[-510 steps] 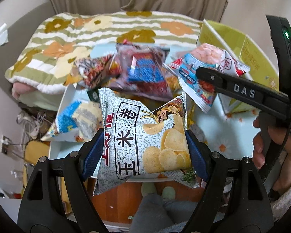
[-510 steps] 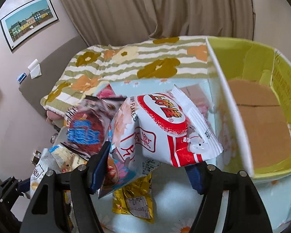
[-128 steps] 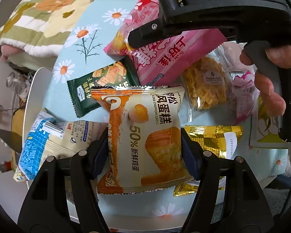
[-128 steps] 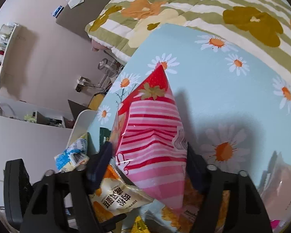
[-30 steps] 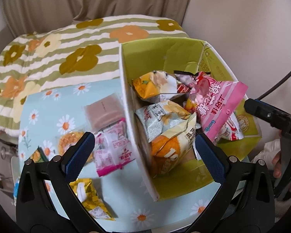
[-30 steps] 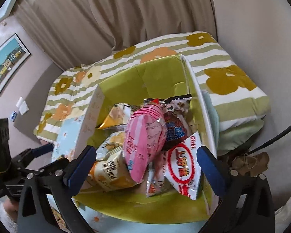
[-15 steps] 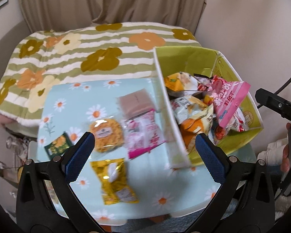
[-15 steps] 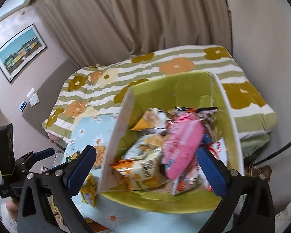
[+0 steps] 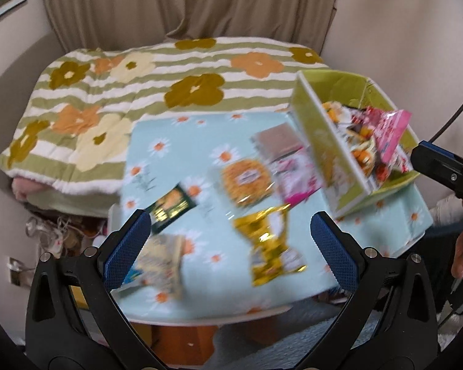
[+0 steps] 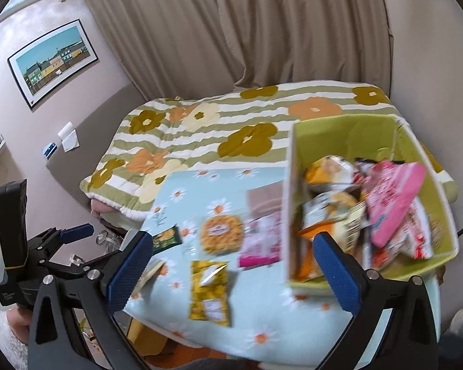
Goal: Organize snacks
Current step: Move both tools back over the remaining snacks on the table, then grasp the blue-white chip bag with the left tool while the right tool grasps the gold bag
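A green cardboard box (image 9: 350, 141) (image 10: 355, 132) stands at the table's right end, filled with several snack bags, a pink bag (image 9: 389, 132) (image 10: 389, 197) on top. Loose snacks lie on the daisy tablecloth (image 9: 176, 141) (image 10: 262, 317): a gold packet (image 9: 270, 243) (image 10: 208, 289), a round orange cracker pack (image 9: 247, 180) (image 10: 220, 234), a pink-white pack (image 9: 296, 177) (image 10: 260, 242), a dark green packet (image 9: 171, 208) (image 10: 166, 237) and a blue-white bag (image 9: 157, 265). My left gripper (image 9: 231, 240) is open and empty, above the table's near edge. My right gripper (image 10: 234, 265) is open and empty too.
A bed with a green-striped flowered quilt (image 9: 139, 71) (image 10: 231, 123) lies behind the table, curtains (image 9: 185, 3) beyond it. A framed picture (image 10: 54, 61) hangs on the left wall. Cables and clutter (image 9: 55, 231) sit on the floor left of the table.
Both grippers, open and empty, have pulled back and swung left away from the box. More of the tablecloth and loose snacks has come into view; the frames are motion-blurred.
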### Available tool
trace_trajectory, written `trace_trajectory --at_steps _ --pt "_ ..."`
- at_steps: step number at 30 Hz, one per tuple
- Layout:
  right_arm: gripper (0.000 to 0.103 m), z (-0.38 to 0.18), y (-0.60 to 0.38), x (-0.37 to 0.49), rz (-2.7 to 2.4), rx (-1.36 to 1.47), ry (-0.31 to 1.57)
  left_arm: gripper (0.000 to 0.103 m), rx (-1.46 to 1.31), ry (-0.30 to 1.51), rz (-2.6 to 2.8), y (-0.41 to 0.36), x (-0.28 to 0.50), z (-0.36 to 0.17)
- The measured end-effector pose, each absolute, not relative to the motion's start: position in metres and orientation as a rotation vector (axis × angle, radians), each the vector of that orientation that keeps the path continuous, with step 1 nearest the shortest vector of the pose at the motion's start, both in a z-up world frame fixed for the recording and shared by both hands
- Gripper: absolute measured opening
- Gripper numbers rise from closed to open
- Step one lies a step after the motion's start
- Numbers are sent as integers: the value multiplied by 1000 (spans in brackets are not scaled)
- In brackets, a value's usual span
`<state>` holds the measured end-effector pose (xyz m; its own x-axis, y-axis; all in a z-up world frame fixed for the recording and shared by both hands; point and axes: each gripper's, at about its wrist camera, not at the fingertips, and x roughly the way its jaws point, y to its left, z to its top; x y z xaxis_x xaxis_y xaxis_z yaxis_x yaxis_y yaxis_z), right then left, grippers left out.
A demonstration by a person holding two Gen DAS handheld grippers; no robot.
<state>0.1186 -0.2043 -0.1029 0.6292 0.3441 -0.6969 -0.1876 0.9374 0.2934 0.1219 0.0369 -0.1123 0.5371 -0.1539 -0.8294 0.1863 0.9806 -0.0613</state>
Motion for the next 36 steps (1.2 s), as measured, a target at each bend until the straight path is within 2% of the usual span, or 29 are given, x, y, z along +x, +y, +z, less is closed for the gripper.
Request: trace_trajectory --at_steps 6,15,19,25,36 --pt "103 -129 -162 102 263 209 895 102 55 1024 -214 98 105 -137" --pt "103 -195 -119 100 220 163 1045 102 134 1101 -249 136 104 -191" --pt "103 -220 -114 107 222 155 1092 102 146 1123 -255 130 111 -213" --pt "103 -252 -108 119 254 173 1150 102 306 1150 -246 106 122 -246" --pt "103 -280 -102 138 281 166 1199 102 536 1185 -174 86 134 -293"
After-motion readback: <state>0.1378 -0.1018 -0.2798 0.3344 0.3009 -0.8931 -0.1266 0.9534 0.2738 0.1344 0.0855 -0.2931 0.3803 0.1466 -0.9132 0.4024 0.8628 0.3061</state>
